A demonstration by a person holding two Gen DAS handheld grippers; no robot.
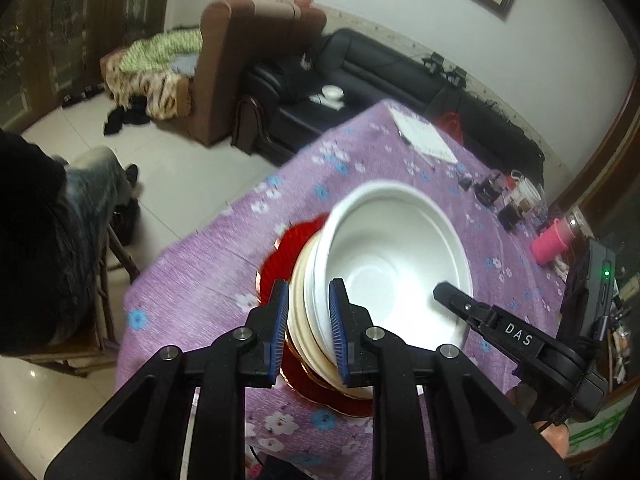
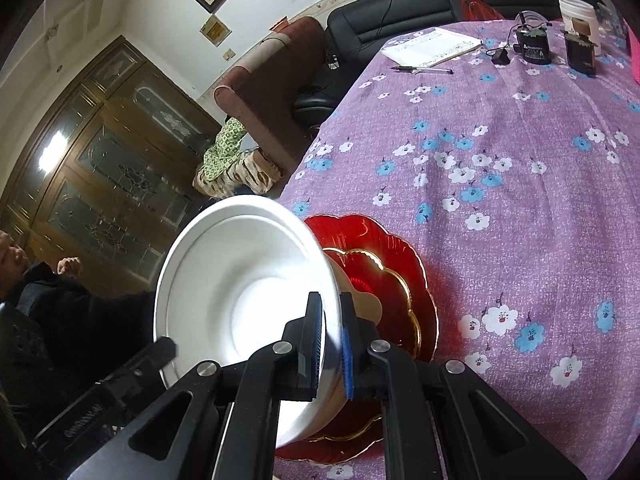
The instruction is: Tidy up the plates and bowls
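Observation:
A stack of white bowls (image 1: 394,256) sits tilted over a cream bowl (image 1: 298,312) on red gold-rimmed plates (image 1: 286,248), all on the purple flowered tablecloth (image 1: 200,280). My left gripper (image 1: 310,326) is shut on the near walls of the bowl stack, one pad inside and one outside. My right gripper (image 2: 330,344) is shut on the white bowl's (image 2: 240,280) rim on the opposite side, with the red plates (image 2: 396,276) beneath. The right gripper's finger also shows in the left wrist view (image 1: 452,294).
At the table's far end lie a notepad (image 2: 434,46), a pen (image 2: 422,69), small black devices (image 2: 534,46), a white cup (image 2: 580,14) and a pink bottle (image 1: 550,240). A seated person (image 1: 52,240) is left of the table. Sofas (image 1: 360,76) stand behind.

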